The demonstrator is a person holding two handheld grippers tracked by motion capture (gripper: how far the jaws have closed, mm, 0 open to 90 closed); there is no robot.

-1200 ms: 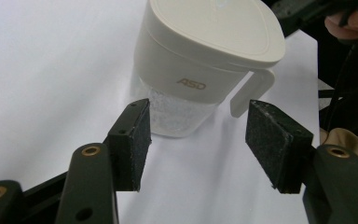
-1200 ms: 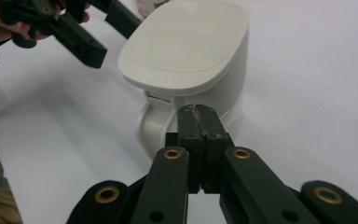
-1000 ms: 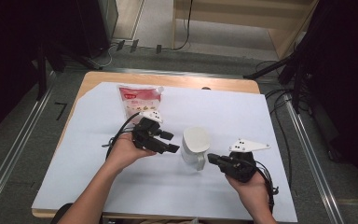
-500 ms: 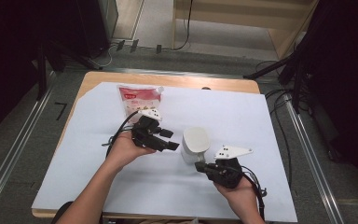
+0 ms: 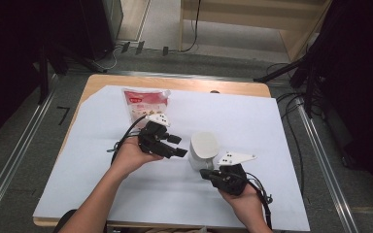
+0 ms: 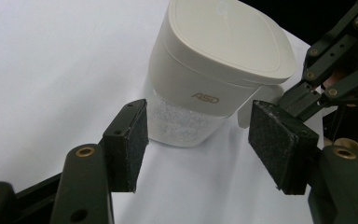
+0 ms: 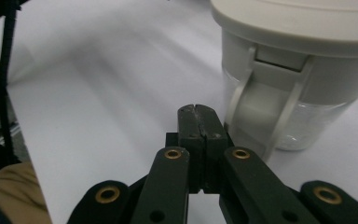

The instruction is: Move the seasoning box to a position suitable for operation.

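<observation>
High view: I see a white jug (image 5: 204,150) standing upright on the white sheet (image 5: 272,126) that covers the table, about mid-table. My left gripper (image 5: 174,147) sits just left of the jug, jaws apart and pointed at it, not touching. My right gripper (image 5: 208,174) lies at the jug's near side, by its base. A red and white pouch (image 5: 143,103) lies farther back on the sheet; its print is too small for me to read.

Left gripper view: jaws stand wide with nothing between the pads (image 6: 131,140). The jug stands just beyond them, its grey lid (image 6: 233,35) on. I read "ASD" (image 6: 205,98) on the white band; the clear lower part looks frosted.

Right gripper view: jaws are pressed together, holding nothing, tips just beside the jug's handle (image 7: 261,109).
</observation>
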